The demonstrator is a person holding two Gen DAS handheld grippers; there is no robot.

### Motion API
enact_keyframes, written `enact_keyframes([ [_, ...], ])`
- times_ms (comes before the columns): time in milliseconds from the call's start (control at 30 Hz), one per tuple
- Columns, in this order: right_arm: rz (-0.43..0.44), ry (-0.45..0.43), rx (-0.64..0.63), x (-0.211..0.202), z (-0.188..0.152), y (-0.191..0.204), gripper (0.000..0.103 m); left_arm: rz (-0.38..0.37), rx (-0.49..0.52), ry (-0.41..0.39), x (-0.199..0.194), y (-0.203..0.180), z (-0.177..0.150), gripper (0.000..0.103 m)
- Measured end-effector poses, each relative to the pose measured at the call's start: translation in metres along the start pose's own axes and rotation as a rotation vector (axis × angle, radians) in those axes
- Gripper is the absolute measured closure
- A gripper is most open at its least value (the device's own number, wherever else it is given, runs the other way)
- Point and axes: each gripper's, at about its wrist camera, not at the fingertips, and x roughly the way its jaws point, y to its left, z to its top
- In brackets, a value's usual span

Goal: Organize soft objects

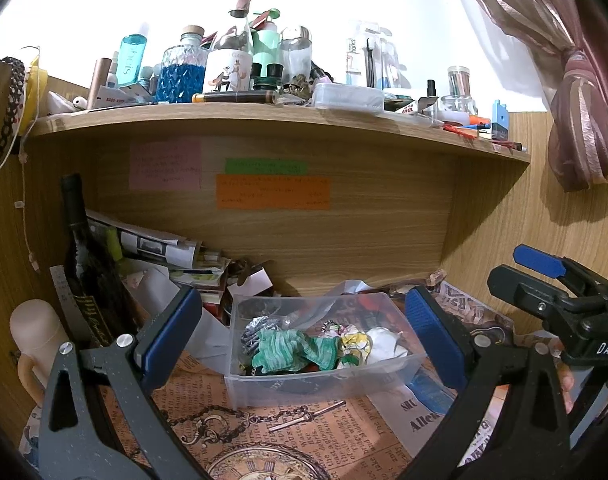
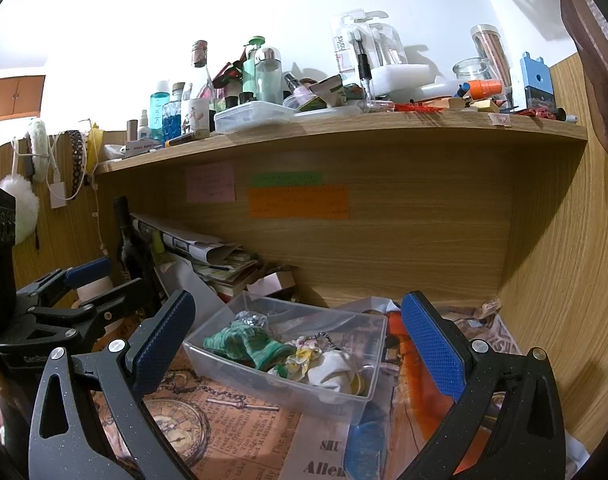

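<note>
A clear plastic bin (image 1: 239, 384) (image 2: 368, 344) stands on the desk under the shelf. It holds soft items: a green striped cloth (image 1: 291, 350) (image 2: 243, 342), a white and yellow floral cloth (image 1: 358, 344) (image 2: 304, 356), a white cloth (image 1: 384, 342) (image 2: 332, 368) and a silver scrunchie (image 1: 251, 330) (image 2: 251, 318). My left gripper (image 1: 304, 328) is open and empty, its jaws on either side of the bin in view. My right gripper (image 2: 299, 332) is open and empty in front of the bin. The right gripper also shows at the right edge of the left wrist view (image 1: 552, 280).
A dark wine bottle (image 1: 83, 256) (image 2: 129, 248) and a pile of papers and books (image 1: 171, 256) (image 2: 215, 260) stand left of the bin. A printed newspaper mat (image 1: 304, 436) (image 2: 231, 432) covers the desk. The shelf (image 1: 263, 116) (image 2: 344, 128) above is crowded with bottles and jars.
</note>
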Motion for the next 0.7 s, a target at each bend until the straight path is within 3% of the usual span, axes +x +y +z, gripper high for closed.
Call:
enact_keyframes([
  [700,-0.007,0.016,0.006,0.0043,-0.0034,0.0013,0.0,-0.027,-0.001,0.019,0.0048,0.0053,-0.0015,0.0],
])
